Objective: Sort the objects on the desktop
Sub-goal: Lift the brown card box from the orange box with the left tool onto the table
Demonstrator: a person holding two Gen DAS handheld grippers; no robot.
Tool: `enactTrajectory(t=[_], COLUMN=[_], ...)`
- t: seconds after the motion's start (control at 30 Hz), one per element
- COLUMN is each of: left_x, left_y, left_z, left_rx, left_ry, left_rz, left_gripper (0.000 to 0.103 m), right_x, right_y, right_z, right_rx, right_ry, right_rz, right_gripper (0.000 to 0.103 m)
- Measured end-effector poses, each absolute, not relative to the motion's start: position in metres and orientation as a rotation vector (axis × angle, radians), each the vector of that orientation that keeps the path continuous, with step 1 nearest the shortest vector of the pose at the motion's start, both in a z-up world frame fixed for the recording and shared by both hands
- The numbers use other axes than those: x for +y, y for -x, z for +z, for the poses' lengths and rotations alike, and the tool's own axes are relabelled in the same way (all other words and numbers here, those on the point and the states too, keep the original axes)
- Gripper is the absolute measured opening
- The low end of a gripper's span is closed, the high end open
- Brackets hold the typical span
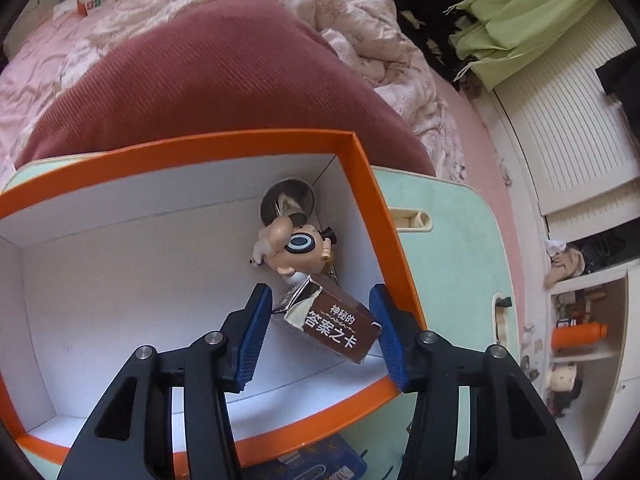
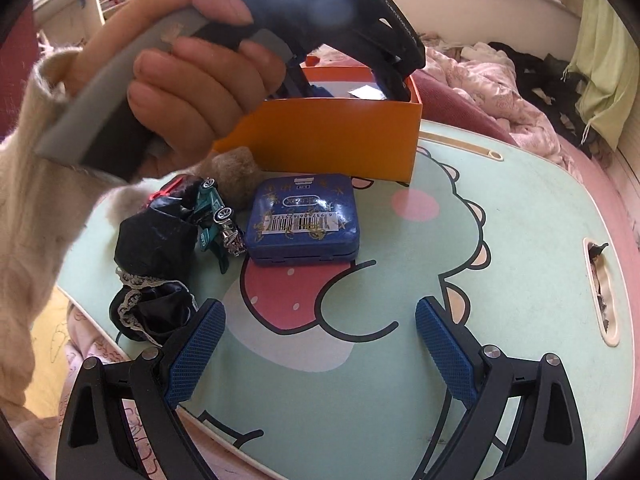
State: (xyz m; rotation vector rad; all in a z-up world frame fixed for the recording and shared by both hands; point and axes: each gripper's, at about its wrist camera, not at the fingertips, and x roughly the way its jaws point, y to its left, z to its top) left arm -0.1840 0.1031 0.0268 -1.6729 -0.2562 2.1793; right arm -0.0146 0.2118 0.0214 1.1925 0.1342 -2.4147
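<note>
An orange box with a white inside stands on the mint lap table. In it lie a brown card box, a cartoon figurine and a metal dish. My left gripper is open inside the box, its blue pads either side of the card box and apart from it. In the right wrist view the orange box stands at the back, with a blue tin, a toy car, black lace cloth and a fuzzy ball in front. My right gripper is open and empty above the table.
The table rests on a bed with a maroon cushion and pink bedding. A hand holds the left gripper over the box. Slots are cut in the table's right edge. Shelves stand at right.
</note>
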Motion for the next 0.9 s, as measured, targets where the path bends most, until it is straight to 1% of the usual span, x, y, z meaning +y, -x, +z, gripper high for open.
enactTrajectory(t=[0.1, 0.17, 0.27, 0.4, 0.5, 0.6, 0.63, 0.67, 0.7, 0.8, 0.9], left_x=[0.098, 0.084, 0.061, 0.024, 0.005, -0.007, -0.011, -0.014, -0.02, -0.035, -0.046], left_y=[0.176, 0.169, 0.15, 0.112, 0.084, 0.067, 0.063, 0.06, 0.056, 0.037, 0.014], left_z=[0.037, 0.05, 0.082, 0.122, 0.131, 0.118, 0.112, 0.109, 0.106, 0.106, 0.099], left_rx=[-0.252, -0.312, -0.347, -0.428, -0.425, -0.436, -0.46, -0.474, -0.479, -0.459, -0.402], left_ry=[1.625, 1.572, 1.435, 1.261, 1.188, 1.182, 1.161, 1.14, 1.12, 1.032, 1.032], left_rz=[2.178, 2.167, 2.224, 2.255, 2.319, 2.307, 2.282, 2.267, 2.284, 2.394, 2.426], left_gripper=[0.042, 0.042, 0.041, 0.041, 0.042, 0.045, 0.052, 0.065, 0.069, 0.069, 0.069], right_x=[0.212, 0.212, 0.212, 0.212, 0.212, 0.212, 0.212, 0.212, 0.212, 0.212, 0.212], right_y=[0.015, 0.015, 0.015, 0.015, 0.016, 0.015, 0.015, 0.015, 0.015, 0.014, 0.013], right_z=[0.022, 0.022, 0.022, 0.022, 0.022, 0.022, 0.022, 0.022, 0.022, 0.022, 0.022], right_rx=[0.127, 0.124, 0.127, 0.127, 0.127, 0.13, 0.133, 0.135, 0.136, 0.133, 0.139], right_ry=[-1.192, -1.191, -1.192, -1.191, -1.192, -1.192, -1.192, -1.192, -1.192, -1.192, -1.193], right_rz=[-2.413, -2.413, -2.413, -2.414, -2.413, -2.413, -2.415, -2.415, -2.415, -2.416, -2.419], right_gripper=[0.096, 0.096, 0.096, 0.096, 0.096, 0.096, 0.096, 0.096, 0.096, 0.096, 0.096])
